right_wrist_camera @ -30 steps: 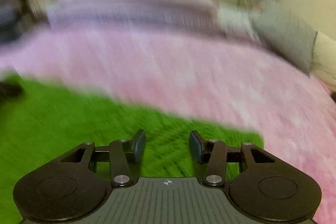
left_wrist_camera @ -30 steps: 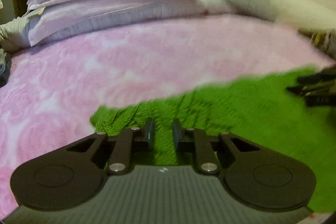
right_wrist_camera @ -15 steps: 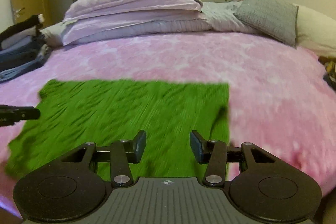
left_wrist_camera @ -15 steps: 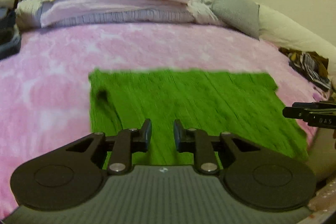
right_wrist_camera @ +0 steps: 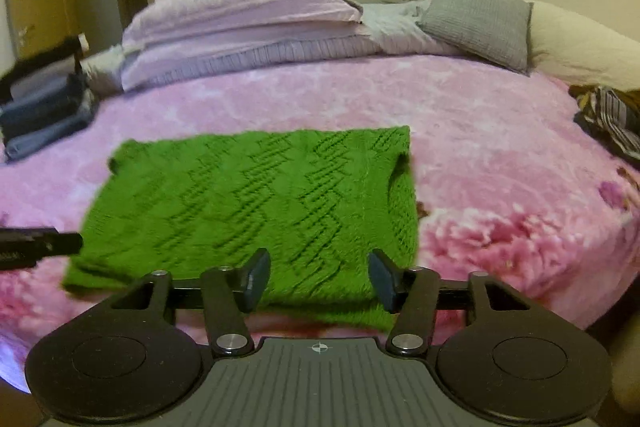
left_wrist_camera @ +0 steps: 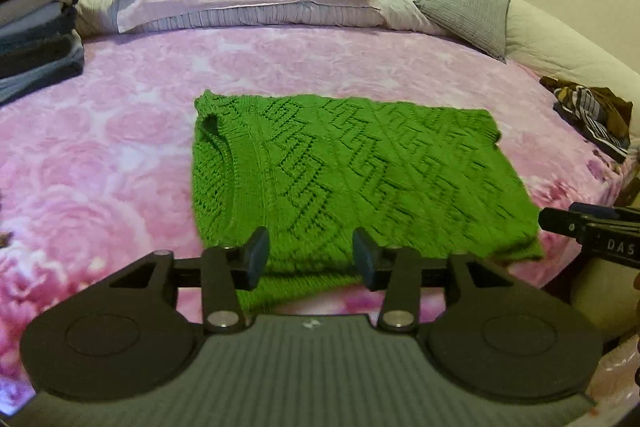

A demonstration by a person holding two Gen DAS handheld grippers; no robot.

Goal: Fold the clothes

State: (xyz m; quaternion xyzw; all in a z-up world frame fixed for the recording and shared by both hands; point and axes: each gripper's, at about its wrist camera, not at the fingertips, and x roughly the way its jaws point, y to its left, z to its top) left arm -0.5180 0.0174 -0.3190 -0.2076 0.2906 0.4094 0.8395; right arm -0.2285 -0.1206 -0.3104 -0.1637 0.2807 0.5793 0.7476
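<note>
Left gripper (left_wrist_camera: 307, 254): tilting down, fingers opening, gripping nothing.
Right gripper (right_wrist_camera: 320, 277): same, opening, empty.
Sweater (left_wrist_camera: 340, 171): lying folded beyond both fingers.
Bed (left_wrist_camera: 100, 155): carrying it.

Left hand-held gripper (left_wrist_camera: 307, 258) and right hand-held gripper (right_wrist_camera: 318, 280) angled downward, jaws opening, empty.

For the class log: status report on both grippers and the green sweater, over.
Left gripper and right gripper both opening, nothing between jaws. Green sweater lies folded flat on pink blanket. Nothing in the way.
</note>
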